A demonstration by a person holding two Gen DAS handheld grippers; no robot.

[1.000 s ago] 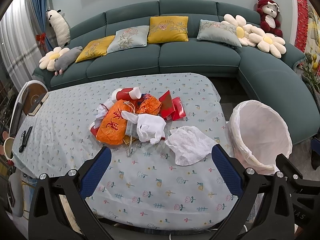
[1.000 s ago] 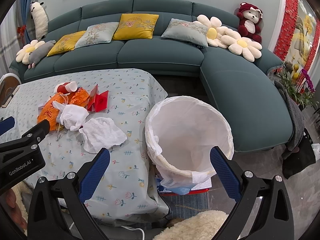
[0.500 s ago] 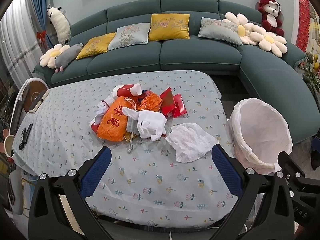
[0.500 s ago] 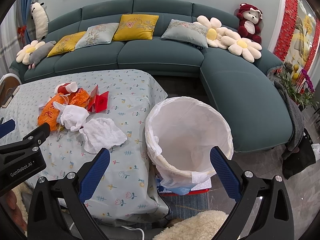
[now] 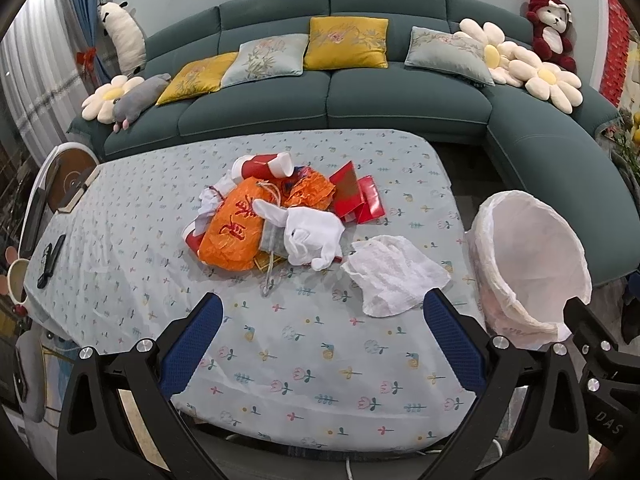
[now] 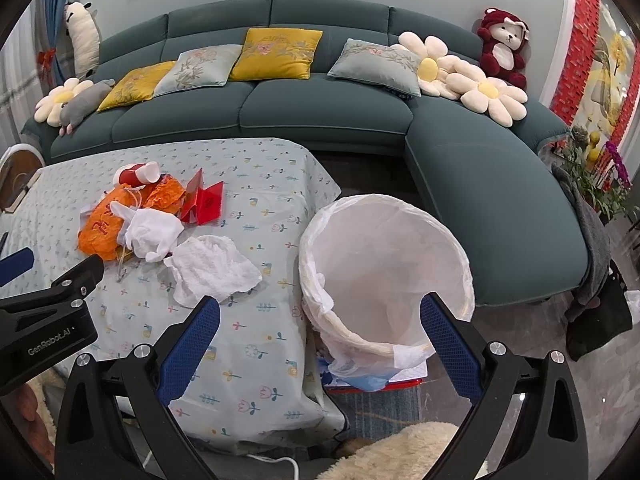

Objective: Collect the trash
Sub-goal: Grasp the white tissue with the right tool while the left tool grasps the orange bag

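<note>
A heap of trash lies mid-table: an orange bag [image 5: 234,230] [image 6: 100,228], a white glove [image 5: 314,232] [image 6: 150,232], red envelopes [image 5: 354,192] [image 6: 202,200] and a red paper cup [image 5: 262,166] [image 6: 136,174]. A crumpled white tissue [image 5: 394,274] [image 6: 212,268] lies nearer the table's right edge. A bin lined with a white bag [image 5: 532,264] [image 6: 384,268] stands on the floor right of the table. My left gripper [image 5: 320,312] hangs open over the table's near part, short of the heap. My right gripper [image 6: 320,316] is open above the bin's left rim.
The table wears a pale floral cloth [image 5: 300,352] [image 6: 256,336]. A black remote [image 5: 50,260] and a cup [image 5: 16,284] sit at its far left end. A teal sofa [image 5: 360,92] with cushions and plush toys wraps behind and to the right.
The left gripper has drawn back and up a little, so the heap sits slightly farther away in its view. The right gripper has barely moved.
</note>
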